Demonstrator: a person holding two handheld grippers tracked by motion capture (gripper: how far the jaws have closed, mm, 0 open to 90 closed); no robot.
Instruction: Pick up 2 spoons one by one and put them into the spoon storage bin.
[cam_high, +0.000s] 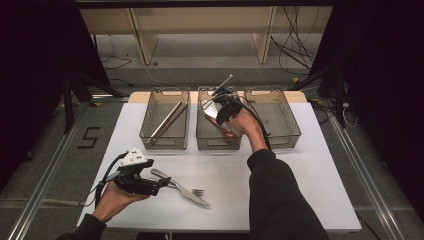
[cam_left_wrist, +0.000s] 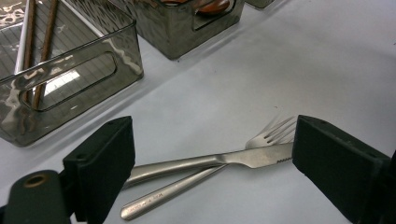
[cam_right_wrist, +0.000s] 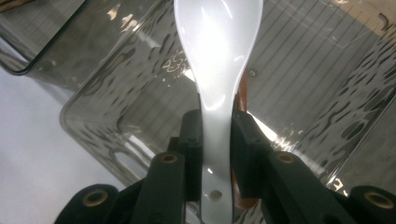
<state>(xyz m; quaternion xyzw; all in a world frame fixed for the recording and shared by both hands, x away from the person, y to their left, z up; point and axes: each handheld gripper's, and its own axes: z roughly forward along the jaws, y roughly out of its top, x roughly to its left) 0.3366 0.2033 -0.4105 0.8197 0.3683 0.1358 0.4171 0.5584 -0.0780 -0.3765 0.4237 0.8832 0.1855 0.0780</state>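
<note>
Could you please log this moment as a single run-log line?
right claw: shut on white spoon, over middle bin | left claw: open around knife and fork on table

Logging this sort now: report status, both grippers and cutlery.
Right gripper shut on white spoon, over middle bin. Left gripper open, straddling knife and fork on table. Nothing blocking.

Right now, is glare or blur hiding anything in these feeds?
Right gripper view: strong glare whitens the spoon bowl, and reflections ripple over the bin wall. Left gripper view: fork tines look smeared, while the knife is sharp. High view: evenly lit table, dark surroundings.
</note>
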